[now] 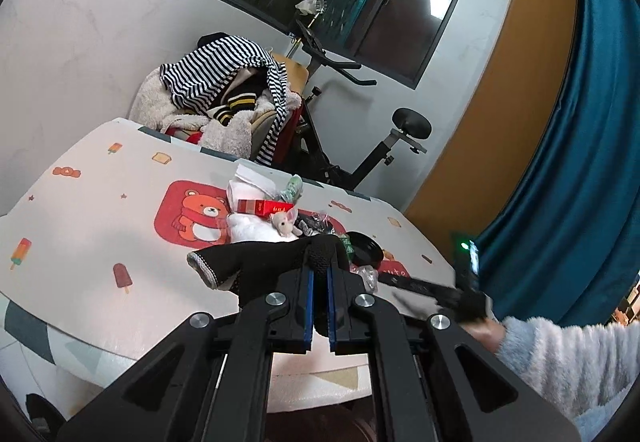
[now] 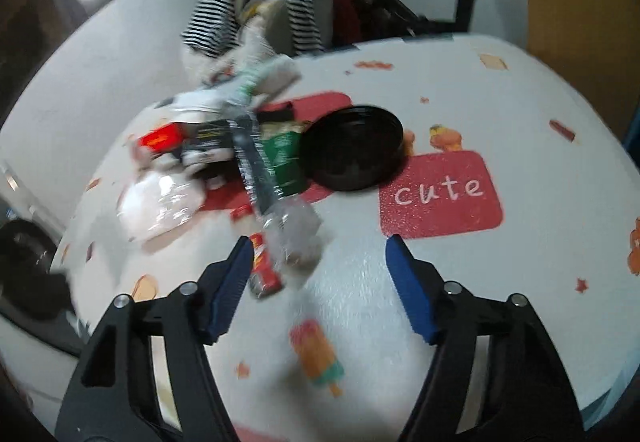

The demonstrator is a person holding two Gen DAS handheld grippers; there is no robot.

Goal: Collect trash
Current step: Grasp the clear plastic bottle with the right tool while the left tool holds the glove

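Note:
My left gripper is shut on a black sock with a grey cuff, held above the near side of the table. Behind it lies a trash pile: white tissues, a red box and a black round lid. In the blurred right wrist view my right gripper stands open over the table. A crumpled clear wrapper and a small red packet lie between its fingers, the packet close to the left pad. The black lid and a green packet lie further back.
The table has a white cover printed with a bear and a red "cute" patch. A chair heaped with striped clothes and an exercise bike stand behind it. A blue curtain hangs at the right. A fluffy sleeve reaches in.

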